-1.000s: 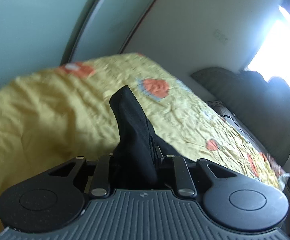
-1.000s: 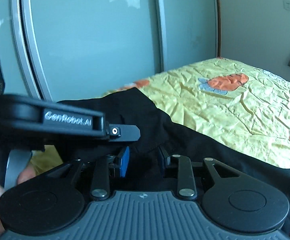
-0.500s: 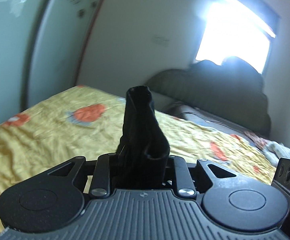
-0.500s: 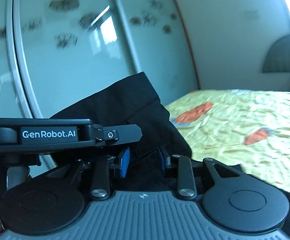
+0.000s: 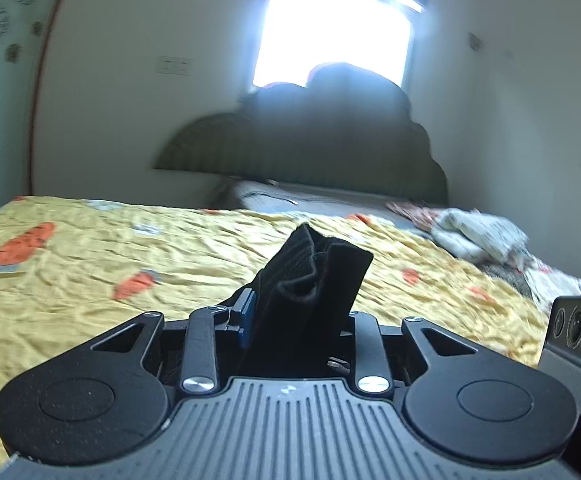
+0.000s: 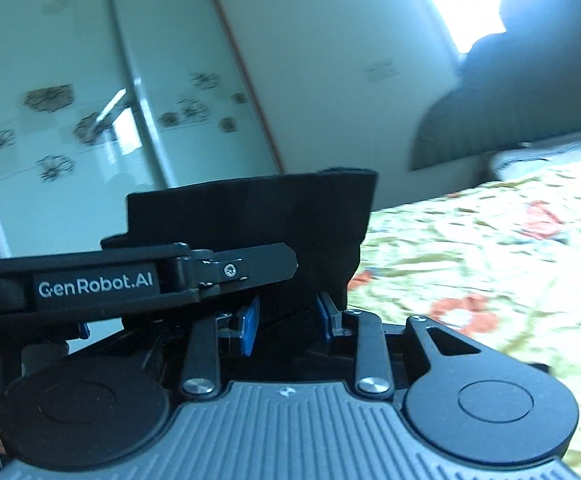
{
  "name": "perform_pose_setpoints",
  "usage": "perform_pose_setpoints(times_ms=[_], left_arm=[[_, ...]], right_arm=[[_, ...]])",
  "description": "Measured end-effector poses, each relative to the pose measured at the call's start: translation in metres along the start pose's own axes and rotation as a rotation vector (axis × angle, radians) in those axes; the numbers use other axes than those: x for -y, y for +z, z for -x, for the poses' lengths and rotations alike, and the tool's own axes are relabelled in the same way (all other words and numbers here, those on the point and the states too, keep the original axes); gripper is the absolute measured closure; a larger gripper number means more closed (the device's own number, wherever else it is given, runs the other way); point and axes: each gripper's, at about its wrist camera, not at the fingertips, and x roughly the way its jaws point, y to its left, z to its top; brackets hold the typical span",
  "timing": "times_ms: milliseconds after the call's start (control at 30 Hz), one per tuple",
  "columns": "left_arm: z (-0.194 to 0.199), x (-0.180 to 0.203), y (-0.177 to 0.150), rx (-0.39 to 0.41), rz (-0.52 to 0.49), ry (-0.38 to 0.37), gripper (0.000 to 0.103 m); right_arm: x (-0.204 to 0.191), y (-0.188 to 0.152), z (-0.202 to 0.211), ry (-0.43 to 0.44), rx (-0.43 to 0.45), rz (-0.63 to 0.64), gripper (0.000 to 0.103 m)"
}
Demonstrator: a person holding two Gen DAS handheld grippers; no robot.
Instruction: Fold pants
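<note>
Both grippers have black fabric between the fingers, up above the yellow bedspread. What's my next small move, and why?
Probably lower both toward the bedspread together. The pants stand bunched in the left gripper, whose jaws have just been opening, and the right gripper clamps them too, in the air.

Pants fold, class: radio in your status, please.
Left gripper jaws just been opening, black pants between them. Right gripper shut on pants, raised above yellow bedspread. Crumpled cloth far side, not in way.
</note>
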Motion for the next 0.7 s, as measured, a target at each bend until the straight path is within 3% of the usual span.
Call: perform_pose_setpoints(times_ms=[333,700], left_arm=[[-0.044,0.05,-0.035,-0.088,-0.05,-0.041,0.071],[-0.074,0.064,-0.05,-0.141,-0.029,-0.056,0.07]], right_arm=[[0.064,-0.021,0.025,-0.106,-0.046,-0.106,0.073],[0.098,-0.039,0.028,-0.169,-0.105,-0.143,0.073]])
